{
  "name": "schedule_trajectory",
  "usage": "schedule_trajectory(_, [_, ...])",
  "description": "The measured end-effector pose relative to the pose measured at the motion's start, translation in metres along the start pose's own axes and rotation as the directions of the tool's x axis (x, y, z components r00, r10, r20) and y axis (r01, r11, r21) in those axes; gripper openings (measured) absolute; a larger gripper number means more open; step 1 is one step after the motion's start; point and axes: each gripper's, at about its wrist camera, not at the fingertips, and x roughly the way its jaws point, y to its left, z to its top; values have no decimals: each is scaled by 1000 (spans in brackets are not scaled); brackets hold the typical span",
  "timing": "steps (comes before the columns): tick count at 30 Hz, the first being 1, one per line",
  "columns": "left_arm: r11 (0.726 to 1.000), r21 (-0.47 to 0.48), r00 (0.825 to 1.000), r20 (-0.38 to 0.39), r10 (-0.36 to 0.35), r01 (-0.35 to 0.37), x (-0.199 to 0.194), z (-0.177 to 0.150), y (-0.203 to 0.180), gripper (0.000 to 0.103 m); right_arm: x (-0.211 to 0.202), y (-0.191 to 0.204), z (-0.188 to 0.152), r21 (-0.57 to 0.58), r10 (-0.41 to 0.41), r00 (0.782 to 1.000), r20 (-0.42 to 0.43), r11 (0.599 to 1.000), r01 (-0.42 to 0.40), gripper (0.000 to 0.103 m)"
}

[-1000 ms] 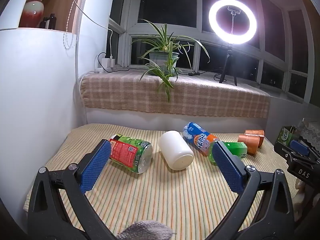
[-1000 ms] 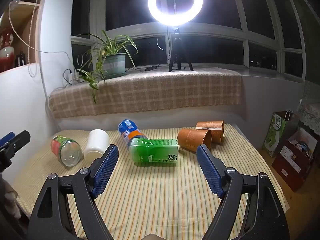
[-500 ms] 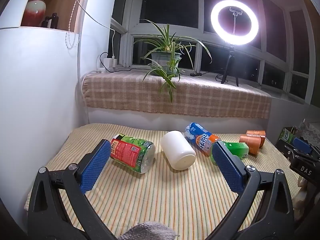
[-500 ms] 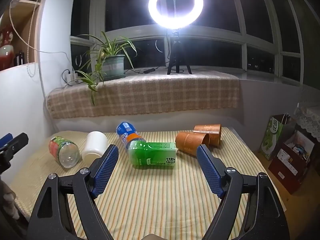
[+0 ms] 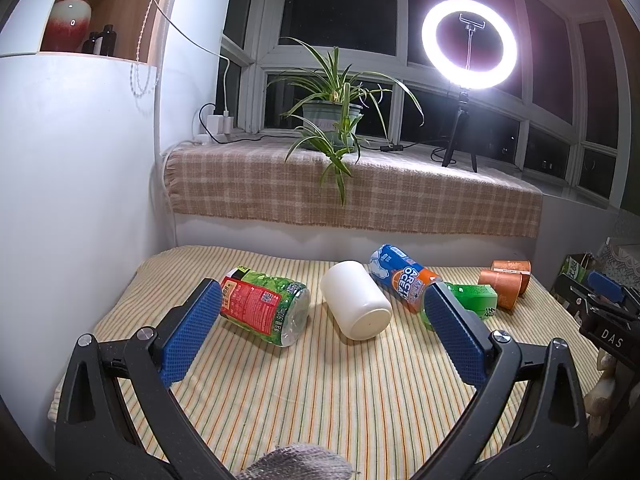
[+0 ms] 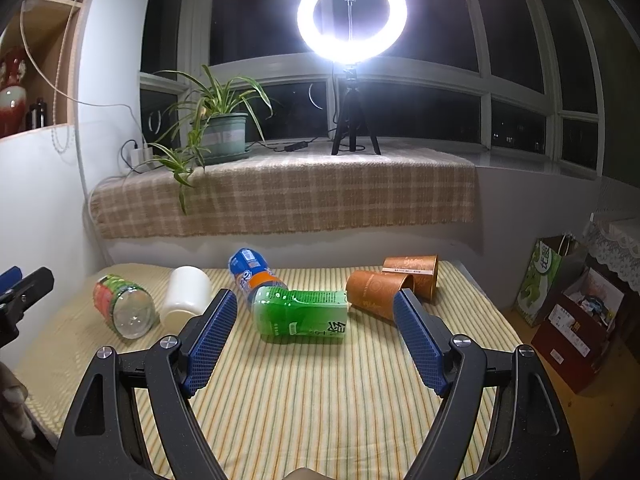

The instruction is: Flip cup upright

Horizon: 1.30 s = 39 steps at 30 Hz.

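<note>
A white cup (image 5: 355, 299) lies on its side on the striped table, its closed base toward me; it also shows in the right wrist view (image 6: 187, 297). Two orange-brown cups (image 6: 378, 295) (image 6: 412, 274) lie on their sides at the right; they also show in the left wrist view (image 5: 502, 286). My left gripper (image 5: 320, 334) is open and empty, above the table in front of the white cup. My right gripper (image 6: 314, 334) is open and empty, in front of the green bottle (image 6: 302, 311).
A red-and-green labelled bottle (image 5: 264, 306), a blue-orange bottle (image 5: 404, 276) and the green bottle (image 5: 472, 298) lie on the table. A wall stands at the left, a checked window ledge (image 5: 352, 196) behind. Bags and boxes (image 6: 568, 300) sit on the floor at right.
Both grippers have pulled back and risen slightly, so the objects look a little farther off. Both stay open. Nothing on the table has moved.
</note>
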Motion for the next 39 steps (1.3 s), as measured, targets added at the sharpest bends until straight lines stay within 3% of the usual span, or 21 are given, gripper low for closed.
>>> schedule_trajectory(39, [1000,-4,1000,-6,1,-1,-2,1,3,103,5,6,1,-17,0,1000,-5,1000,0,80])
